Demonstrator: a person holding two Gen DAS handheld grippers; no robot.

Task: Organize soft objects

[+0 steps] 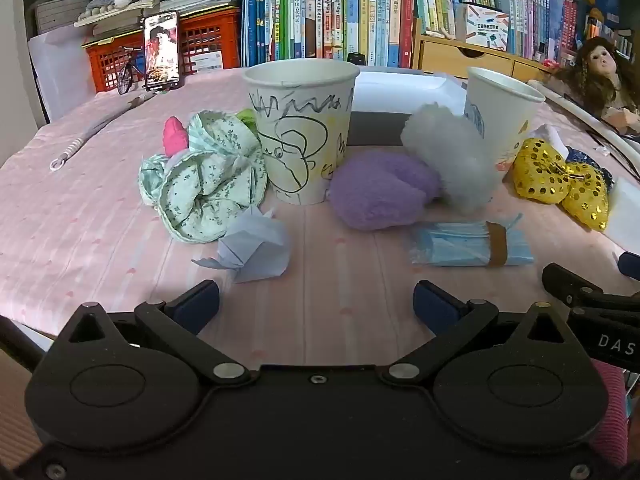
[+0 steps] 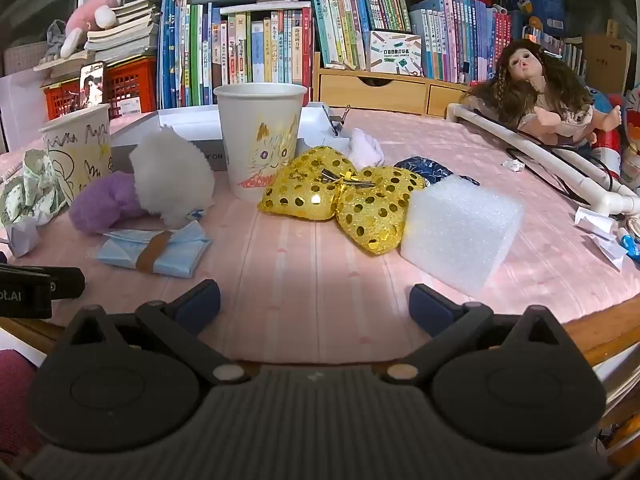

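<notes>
On the pink tablecloth [image 1: 100, 216] lie a purple pompom [image 1: 380, 192], a white pompom [image 1: 452, 156], a green floral fabric flower [image 1: 204, 184], a gold sequin bow [image 2: 340, 200], a pack of blue masks [image 1: 472, 244] and a crumpled paper piece [image 1: 252, 248]. Two paper cups stand there: a scribbled one [image 1: 300, 128] and a cat-drawing one [image 2: 260, 140]. A white foam block [image 2: 460, 228] lies right of the bow. My left gripper [image 1: 316, 306] is open and empty, short of the objects. My right gripper [image 2: 316, 304] is open and empty, near the table's front edge.
A doll [image 2: 536, 88] and white pipe [image 2: 540, 152] lie at the back right. A grey-white box [image 1: 396, 108] stands behind the cups. Bookshelves [image 2: 280, 40], a red crate [image 1: 200, 44] and a phone [image 1: 160, 50] line the back. The table's wooden edge [image 2: 600, 332] is at right.
</notes>
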